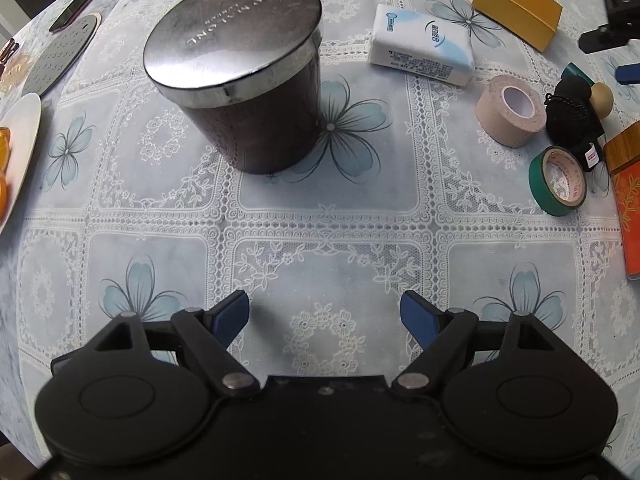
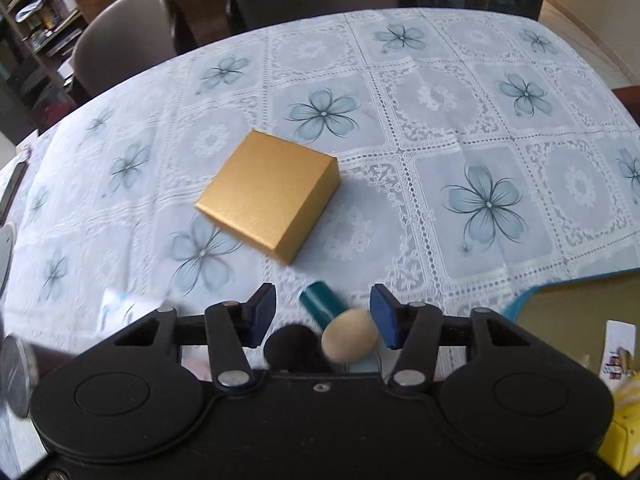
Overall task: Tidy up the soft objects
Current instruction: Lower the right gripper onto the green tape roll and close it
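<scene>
Tissue pack sits upper right on the bench. Left tool hangs wide, empty. Right tool half-spread around a wooden-knobbed stamp, pads clear of it.

Both the left gripper and the right gripper are showing matte black bodies, twin round housings, linkage arms pinned with silver rivets, a small centre screw, and blue-padded fingertips.

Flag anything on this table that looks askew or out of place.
Little stands out. The green tape stands tilted on edge, leaning by the black pouch, while the beige tape lies flat. Nothing spilled or damaged.
</scene>
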A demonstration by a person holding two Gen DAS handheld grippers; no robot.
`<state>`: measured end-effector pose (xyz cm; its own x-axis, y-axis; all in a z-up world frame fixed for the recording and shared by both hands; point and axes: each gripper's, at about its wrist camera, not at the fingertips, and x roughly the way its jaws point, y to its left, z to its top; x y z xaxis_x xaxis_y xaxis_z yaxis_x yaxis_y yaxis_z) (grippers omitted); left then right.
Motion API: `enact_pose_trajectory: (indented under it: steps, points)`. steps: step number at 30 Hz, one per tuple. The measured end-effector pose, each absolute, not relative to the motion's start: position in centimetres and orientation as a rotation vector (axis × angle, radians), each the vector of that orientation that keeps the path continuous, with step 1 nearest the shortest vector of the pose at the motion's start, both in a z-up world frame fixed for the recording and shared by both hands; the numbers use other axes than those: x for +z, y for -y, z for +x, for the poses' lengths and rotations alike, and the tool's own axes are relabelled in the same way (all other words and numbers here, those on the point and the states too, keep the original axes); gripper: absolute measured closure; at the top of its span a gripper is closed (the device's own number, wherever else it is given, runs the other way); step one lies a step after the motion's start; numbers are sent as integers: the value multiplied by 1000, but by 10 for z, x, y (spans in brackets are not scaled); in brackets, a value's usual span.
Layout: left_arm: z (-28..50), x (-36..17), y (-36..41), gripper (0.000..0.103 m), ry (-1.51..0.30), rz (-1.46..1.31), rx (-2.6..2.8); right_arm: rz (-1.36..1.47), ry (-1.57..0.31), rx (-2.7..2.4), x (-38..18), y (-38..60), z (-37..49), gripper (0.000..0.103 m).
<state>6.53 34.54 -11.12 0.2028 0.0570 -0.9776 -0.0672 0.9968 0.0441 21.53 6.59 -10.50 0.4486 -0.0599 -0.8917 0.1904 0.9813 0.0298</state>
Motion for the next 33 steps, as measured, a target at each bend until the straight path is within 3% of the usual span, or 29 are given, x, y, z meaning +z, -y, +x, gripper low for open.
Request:
enact_pose_trajectory:
  steps: [8,18,21,24,33]
  points:
    - [63,-120,-361,0,-1357,-55,116,-4,-1122,-158,-128,-93,215,50]
    - [60,-121,-368,0,-1340,-67,102,-128,-1192,80,-128,-153,177,49]
    - [58,-121,-368,0,-1339,-65,100,-112,-1210,178,-120,-161,174,55]
    - [56,-119,-364,0,-1335,-67,104,-73,-1133,158,-108,-165,187,49]
    - [54,-121,-364,0,-1328,-73,109,11,-1140,129,-141,-192,259,49]
